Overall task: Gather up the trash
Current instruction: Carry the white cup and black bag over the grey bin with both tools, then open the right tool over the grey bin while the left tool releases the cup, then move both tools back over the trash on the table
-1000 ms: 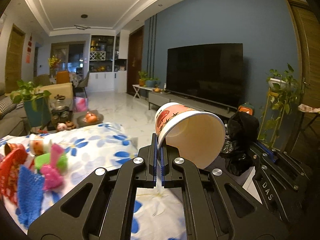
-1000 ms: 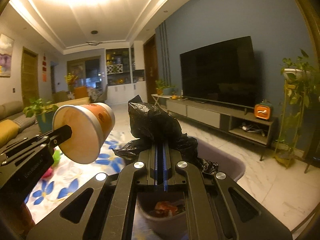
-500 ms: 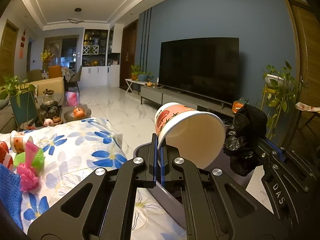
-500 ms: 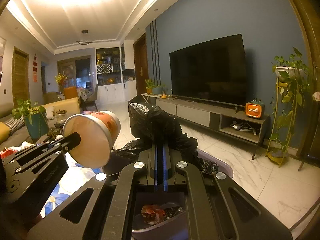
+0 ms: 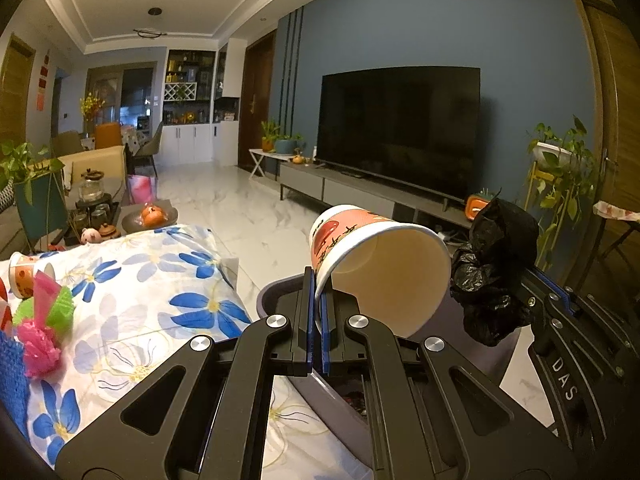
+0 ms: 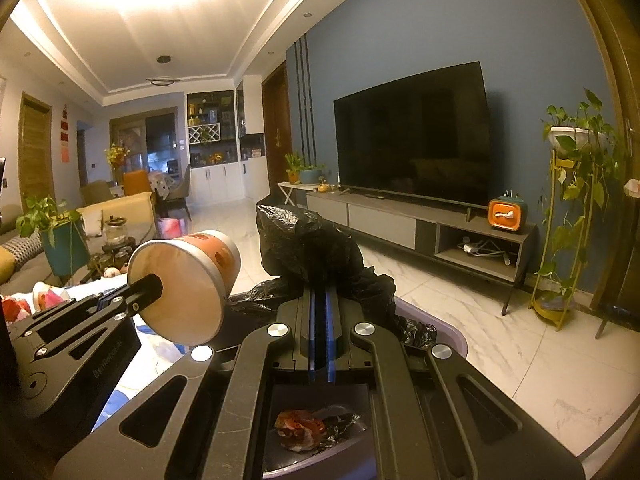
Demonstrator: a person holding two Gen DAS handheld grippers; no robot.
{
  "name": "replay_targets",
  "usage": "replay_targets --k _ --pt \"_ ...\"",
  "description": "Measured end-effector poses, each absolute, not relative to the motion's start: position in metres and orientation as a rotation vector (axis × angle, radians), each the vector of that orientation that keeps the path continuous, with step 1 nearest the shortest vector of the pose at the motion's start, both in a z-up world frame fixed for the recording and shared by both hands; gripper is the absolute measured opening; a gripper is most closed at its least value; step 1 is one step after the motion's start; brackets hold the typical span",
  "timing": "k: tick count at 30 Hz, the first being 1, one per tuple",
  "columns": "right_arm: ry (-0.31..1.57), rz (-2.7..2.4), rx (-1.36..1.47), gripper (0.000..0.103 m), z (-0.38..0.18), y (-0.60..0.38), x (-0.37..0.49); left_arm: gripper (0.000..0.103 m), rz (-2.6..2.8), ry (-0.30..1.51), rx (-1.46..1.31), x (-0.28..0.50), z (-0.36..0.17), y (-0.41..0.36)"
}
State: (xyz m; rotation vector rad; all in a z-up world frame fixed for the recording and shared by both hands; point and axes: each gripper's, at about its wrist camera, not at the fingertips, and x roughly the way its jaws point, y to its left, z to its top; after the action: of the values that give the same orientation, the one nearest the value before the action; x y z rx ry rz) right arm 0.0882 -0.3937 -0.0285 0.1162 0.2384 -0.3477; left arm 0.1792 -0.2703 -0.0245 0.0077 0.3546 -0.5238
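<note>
Paper is what the left claw (image 5: 316, 292) pinches: the rim of a cup (image 5: 376, 268) held tilted above the grey bin (image 6: 448, 330). Just right of the cup, the right claw (image 6: 319, 312) grips a crumpled black bag (image 6: 308, 244) over the same bin, with crumpled wrappers (image 6: 308, 428) lying inside and the flowered desk (image 5: 160, 288) on the bin's left.

A large dark television (image 6: 414, 138) hangs on the blue wall (image 6: 400, 40). Directly beneath it runs a long grey media console (image 6: 416, 226), with a small orange box (image 6: 507, 216) on the console's right end. Right of the television, a trailing green plant (image 6: 576, 184) stands on a tall yellow stand. Left of the television, beyond a dark wooden door (image 6: 276, 136), white cabinets (image 6: 218, 180) line the far room. Pale marble floor (image 6: 500, 344) spreads below the console.
</note>
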Motion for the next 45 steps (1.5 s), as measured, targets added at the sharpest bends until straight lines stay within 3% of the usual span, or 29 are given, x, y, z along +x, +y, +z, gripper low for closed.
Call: replay_targets --k 23,28,30,31,36,40,45 --pt "0.248 -0.344 0.117 0.006 -0.034 -0.402 0.098 0.003 -0.56 0.388 -0.015 0.19 -0.039 -0.276" --pt "0.255 -0.348 0.117 0.014 -0.036 -0.404 0.101 0.003 -0.574 0.401 -0.007 0.192 -0.043 -0.277" --pt "0.255 -0.355 0.117 0.026 -0.036 -0.406 0.102 0.003 -0.573 0.409 -0.004 0.194 -0.044 -0.277" --pt "0.252 -0.357 0.119 0.032 -0.036 -0.407 0.101 0.006 -0.574 0.415 -0.005 0.195 -0.045 -0.278" --pt "0.243 -0.372 0.128 0.037 -0.037 -0.411 0.096 0.019 -0.577 0.423 -0.011 0.196 -0.047 -0.277" --pt "0.239 -0.381 0.136 0.045 -0.037 -0.411 0.091 0.044 -0.555 0.41 -0.02 0.191 -0.045 -0.271" --pt "0.227 -0.388 0.141 0.054 -0.035 -0.41 0.083 0.062 -0.521 0.38 -0.026 0.183 -0.04 -0.258"
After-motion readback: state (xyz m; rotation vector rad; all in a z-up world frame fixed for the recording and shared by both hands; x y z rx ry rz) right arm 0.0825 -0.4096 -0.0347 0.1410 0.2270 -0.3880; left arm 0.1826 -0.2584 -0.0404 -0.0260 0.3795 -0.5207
